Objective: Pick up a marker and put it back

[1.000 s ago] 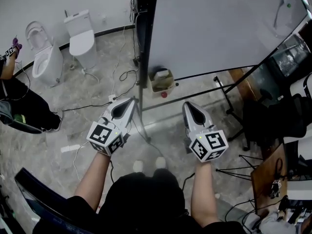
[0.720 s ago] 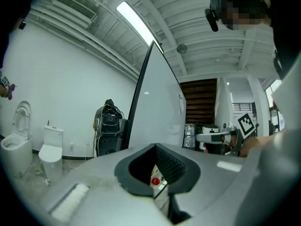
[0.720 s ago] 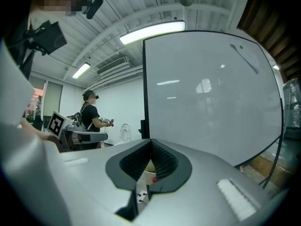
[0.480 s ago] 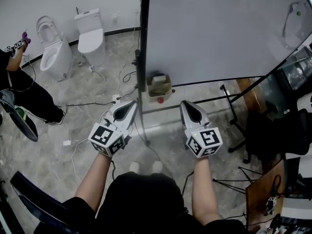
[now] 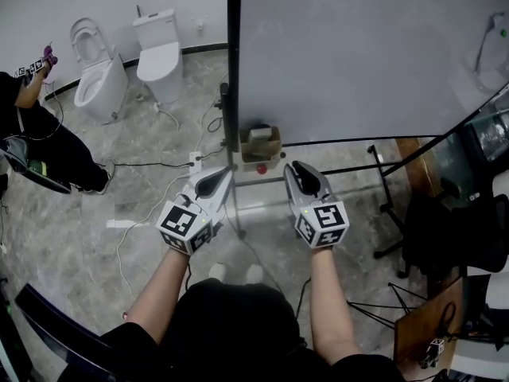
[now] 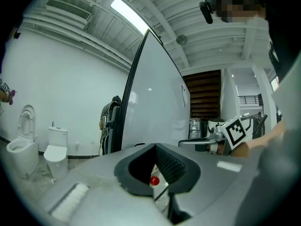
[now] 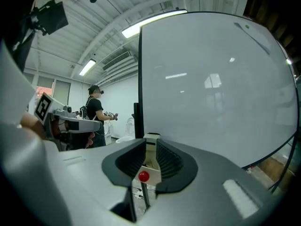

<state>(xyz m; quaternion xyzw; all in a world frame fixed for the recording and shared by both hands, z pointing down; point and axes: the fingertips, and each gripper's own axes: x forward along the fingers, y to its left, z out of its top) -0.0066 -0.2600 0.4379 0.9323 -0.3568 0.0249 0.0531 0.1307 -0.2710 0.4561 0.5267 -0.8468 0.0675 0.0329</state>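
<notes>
Right up at the whiteboard (image 5: 358, 54) now, both grippers are closer to it than a second ago. The left gripper (image 5: 223, 175) is pinched closed on nothing. The right gripper (image 5: 294, 169) was closed too and its jaws are opening with nothing between them, so I'd say the pick-up is only just starting. Further out, at the whiteboard's lower left corner, sits a tan box (image 5: 271, 146) with a red knob (image 5: 261, 168) just under it. I'm guessing the marker is in that box, but I can't make it out, so no call on its long axis or which way it points.
</notes>
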